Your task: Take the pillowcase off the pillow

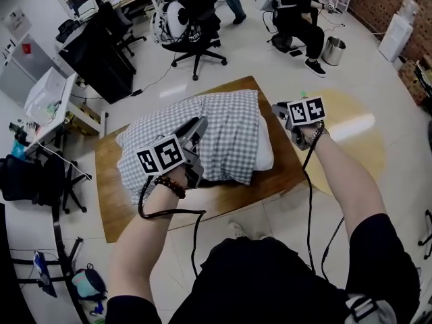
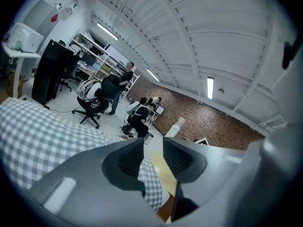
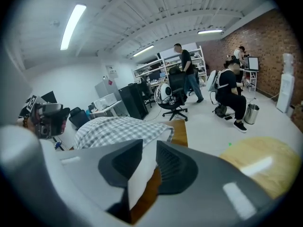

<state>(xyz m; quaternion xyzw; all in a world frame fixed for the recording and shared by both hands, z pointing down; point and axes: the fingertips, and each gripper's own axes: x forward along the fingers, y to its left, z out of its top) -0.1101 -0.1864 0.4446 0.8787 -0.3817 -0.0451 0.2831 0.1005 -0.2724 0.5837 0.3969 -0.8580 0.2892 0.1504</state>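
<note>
A pillow in a grey checked pillowcase (image 1: 223, 133) lies on a low wooden table (image 1: 111, 201). Its bare white end (image 1: 265, 157) sticks out on the right. My left gripper (image 1: 197, 128) hovers over the middle of the pillowcase. In the left gripper view its jaws (image 2: 153, 148) stand apart, with the checked cloth (image 2: 42, 141) below and nothing pinched. My right gripper (image 1: 278, 110) is at the pillow's right end. In the right gripper view, this gripper (image 3: 149, 148) is shut on a wedge of the white pillow (image 3: 142, 174), which comes out of the pillowcase (image 3: 118, 129).
A round yellow floor patch (image 1: 358, 133) lies right of the table. Beyond the table stand an office chair (image 1: 196, 39), a seated person (image 1: 300, 12) and a metal bin (image 1: 333, 50). A white cart (image 1: 50, 100) and black cabinet (image 1: 101, 52) are at the left.
</note>
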